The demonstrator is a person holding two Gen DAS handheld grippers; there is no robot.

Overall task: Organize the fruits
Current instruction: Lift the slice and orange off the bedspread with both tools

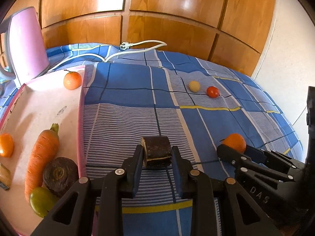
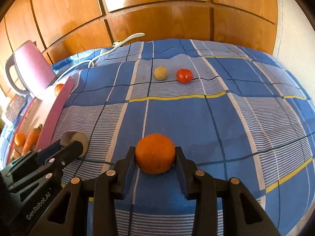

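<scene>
My left gripper (image 1: 157, 151) is shut on a dark brown cylindrical chunk (image 1: 157, 147) with a pale cut face, low over the blue checked cloth just right of the pink tray (image 1: 49, 102). Beside it, my right gripper (image 2: 155, 158) is shut on an orange (image 2: 155, 153), its pads pressing both sides. The left wrist view shows the right gripper (image 1: 236, 150) and its orange (image 1: 235, 141) at the lower right. The left gripper (image 2: 69, 148) with the chunk (image 2: 78, 138) is in the right wrist view. I cannot tell whether either piece touches the cloth.
On the tray lie a carrot (image 1: 41, 155), a dark beet (image 1: 59, 174), a green fruit (image 1: 40, 200) and a mandarin (image 1: 72, 80). A yellowish ball (image 1: 194, 86) and a red tomato (image 1: 212, 91) sit farther back on the cloth. A pink kettle (image 1: 27, 45) and white cable (image 1: 137, 45) stand behind.
</scene>
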